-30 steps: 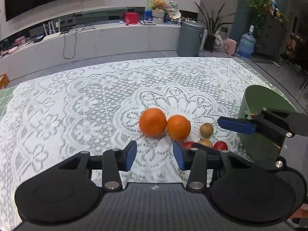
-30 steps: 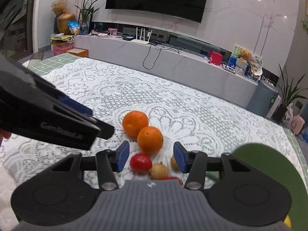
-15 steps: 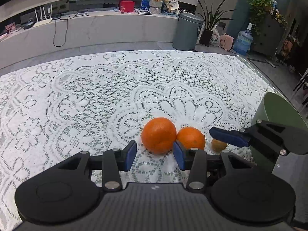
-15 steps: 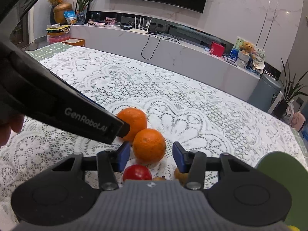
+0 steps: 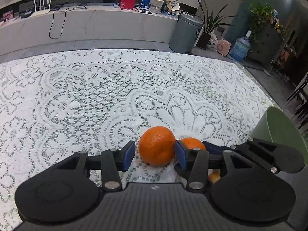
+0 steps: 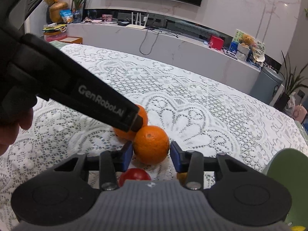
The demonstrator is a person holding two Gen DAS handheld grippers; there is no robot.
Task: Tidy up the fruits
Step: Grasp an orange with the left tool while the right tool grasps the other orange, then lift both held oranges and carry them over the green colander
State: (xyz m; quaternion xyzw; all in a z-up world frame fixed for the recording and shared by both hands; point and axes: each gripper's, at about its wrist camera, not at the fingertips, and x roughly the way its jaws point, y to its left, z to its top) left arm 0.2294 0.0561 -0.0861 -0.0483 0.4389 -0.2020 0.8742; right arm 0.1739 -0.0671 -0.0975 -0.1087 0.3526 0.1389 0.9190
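Note:
Two oranges sit side by side on the lace tablecloth. My left gripper point(image 5: 155, 153) is open with the left orange point(image 5: 156, 146) between its pads; the right pad touches it. My right gripper point(image 6: 151, 154) is open around the right orange point(image 6: 151, 147), with both pads close to its sides. The right orange also shows in the left wrist view point(image 5: 190, 144), partly hidden by a finger. A red fruit point(image 6: 134, 175) and a small brownish fruit point(image 6: 181, 176) lie just below the right gripper. A green bowl point(image 5: 279, 127) stands at the right.
The lace tablecloth point(image 5: 96, 96) covers the table. The left gripper's body point(image 6: 77, 90) crosses the right wrist view from the left. A low TV counter point(image 6: 173, 44), a grey bin point(image 5: 184, 32) and plants stand beyond the table.
Both grippers have moved forward and down onto the oranges. Each orange now sits between a gripper's pads. The small fruits have slipped under the gripper bodies.

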